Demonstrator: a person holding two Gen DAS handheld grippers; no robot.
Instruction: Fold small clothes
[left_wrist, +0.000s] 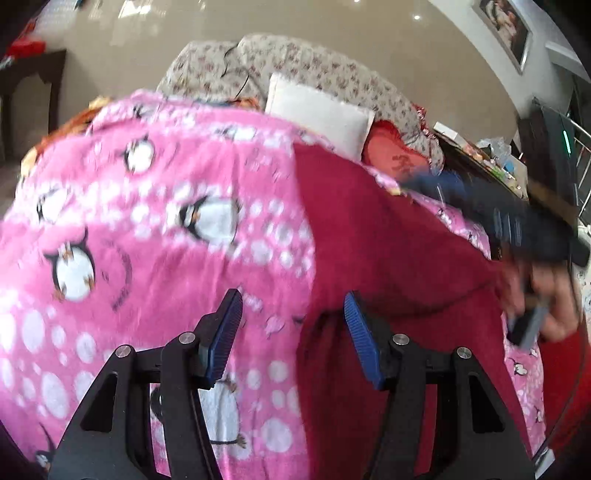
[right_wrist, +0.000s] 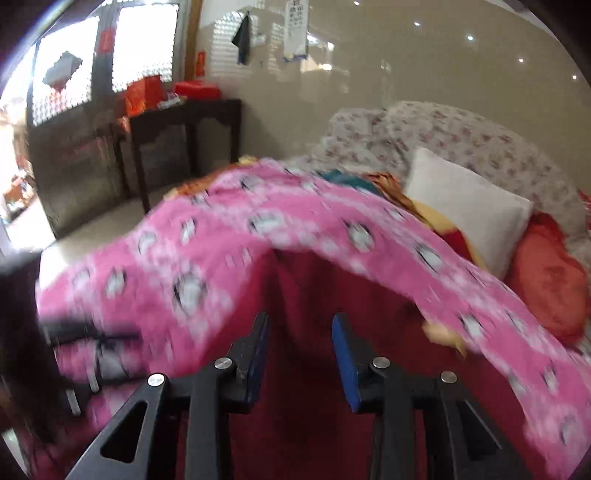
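Note:
A dark red garment (left_wrist: 388, 251) lies spread on a pink penguin-print blanket (left_wrist: 155, 221). My left gripper (left_wrist: 293, 299) is open above the garment's left edge, with nothing between its blue pads (left_wrist: 360, 332). The right gripper shows blurred at the right of the left wrist view (left_wrist: 528, 325), held in a hand over the garment's right side. In the right wrist view the right gripper (right_wrist: 300, 321) is open over the dark red garment (right_wrist: 317, 291), with the pink blanket (right_wrist: 184, 266) around it. The view is motion-blurred.
A white pillow (left_wrist: 317, 110) and a red cushion (left_wrist: 395, 155) lie at the bed's far end before a floral quilt (left_wrist: 295, 62). A dark wooden side table (right_wrist: 184, 122) with red boxes stands at the left. A cluttered table (left_wrist: 491, 158) is at the right.

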